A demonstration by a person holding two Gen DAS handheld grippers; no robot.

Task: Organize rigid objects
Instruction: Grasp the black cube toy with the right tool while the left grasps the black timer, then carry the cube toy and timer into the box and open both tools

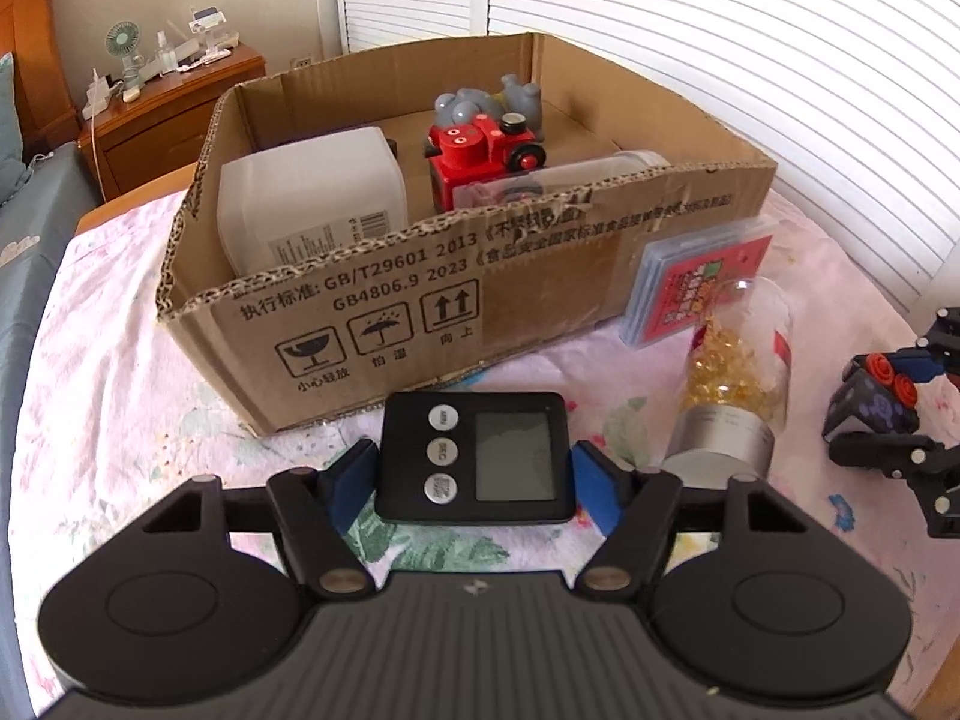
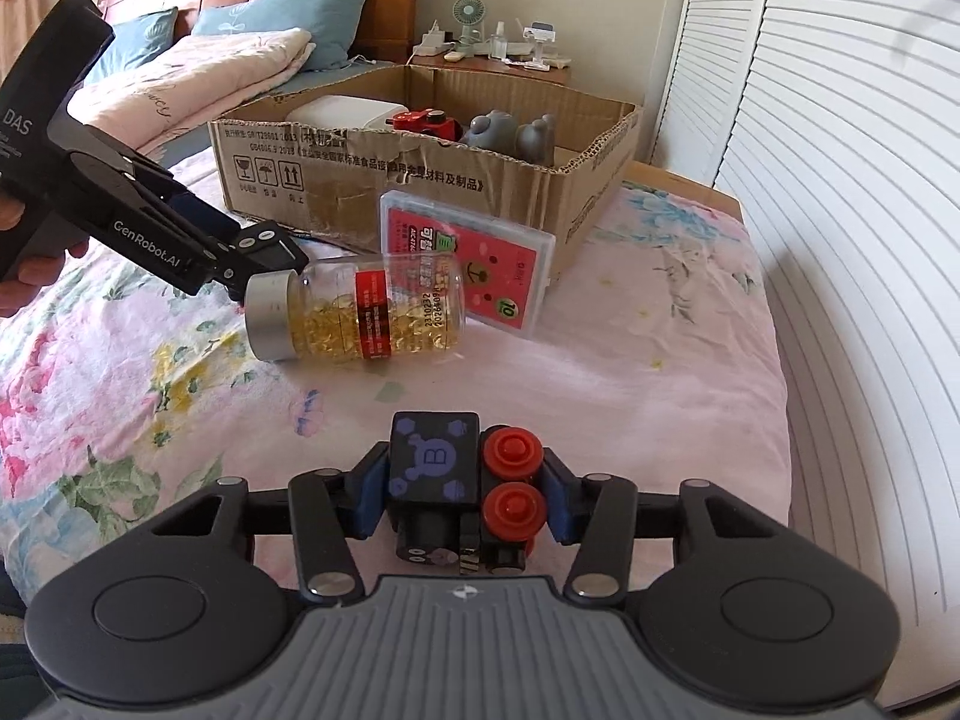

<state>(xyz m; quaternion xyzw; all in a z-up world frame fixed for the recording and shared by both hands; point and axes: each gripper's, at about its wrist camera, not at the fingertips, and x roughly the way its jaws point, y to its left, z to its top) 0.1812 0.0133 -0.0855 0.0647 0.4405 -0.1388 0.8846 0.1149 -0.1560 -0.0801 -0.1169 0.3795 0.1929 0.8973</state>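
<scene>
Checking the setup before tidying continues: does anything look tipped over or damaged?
The capsule bottle lies on its side on the bedspread, cap still on, nothing spilled. The cardboard box has ragged, torn top edges.

timer (image 1: 474,459): black, grey screen, silver buttons
toy block (image 2: 465,480): black, purple dots, red wheels
bottle (image 2: 360,315): clear, yellow capsules, red band, silver cap
box (image 1: 384,294): brown cardboard, black print
bedspread (image 2: 630,372): pink floral

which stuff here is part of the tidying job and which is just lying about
Part of the job:
- cardboard box
- black timer in the left hand-held gripper
- black toy block in the right hand-held gripper
- capsule bottle
- red card case

Just lying about:
- nightstand with its small fan
- pillows
</scene>
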